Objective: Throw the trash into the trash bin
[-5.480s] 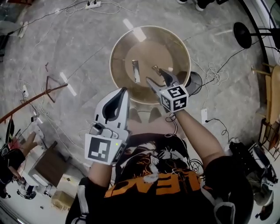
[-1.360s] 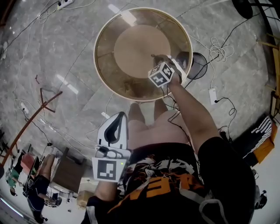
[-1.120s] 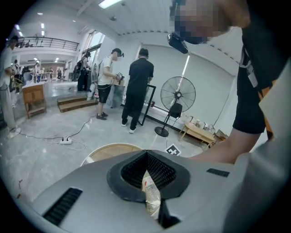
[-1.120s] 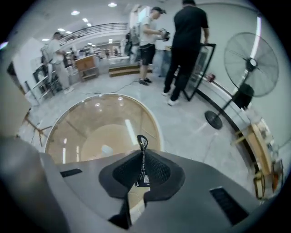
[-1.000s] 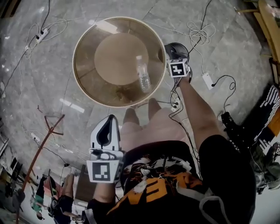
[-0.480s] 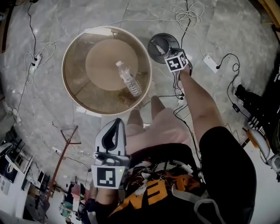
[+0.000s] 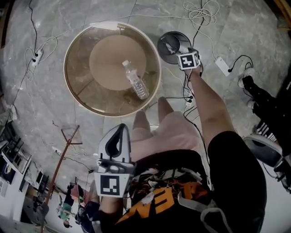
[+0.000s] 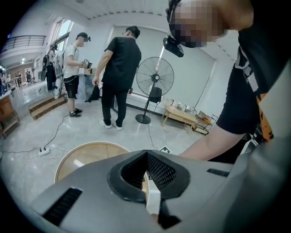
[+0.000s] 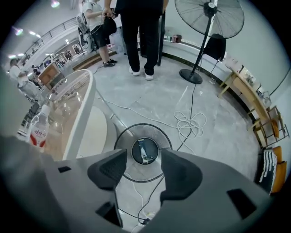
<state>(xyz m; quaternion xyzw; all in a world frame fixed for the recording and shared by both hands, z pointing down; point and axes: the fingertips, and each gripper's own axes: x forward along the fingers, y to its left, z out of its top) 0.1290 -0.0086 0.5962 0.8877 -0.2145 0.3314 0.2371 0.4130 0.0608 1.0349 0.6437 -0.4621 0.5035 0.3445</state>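
The trash bin (image 7: pixel 169 42) is a round dark mesh basket on the floor, right of the round glass table (image 7: pixel 82 93). My right gripper (image 7: pixel 184 54) hangs above the bin's near rim and points steeply down. In the right gripper view its jaws (image 9: pixel 143 159) are opening with nothing between them, and a small pale scrap of trash (image 9: pixel 144 152) lies at the bottom of the bin (image 9: pixel 122 143). A clear plastic bottle (image 7: pixel 135 82) lies on the table. My left gripper (image 7: pixel 116 145) stays close to my body, shut and empty, its tips (image 8: pixel 146 154) meeting.
Cables (image 7: pixel 200 11) and a white power adapter (image 7: pixel 223 66) lie on the grey floor around the bin. A standing fan (image 9: pixel 207 27) and two standing people (image 8: pixel 120 68) are farther off. A wooden bench (image 9: pixel 248 98) runs along the wall.
My right gripper moved from over the table to above the bin and sank, and its jaws came apart. The left gripper stayed near my body.
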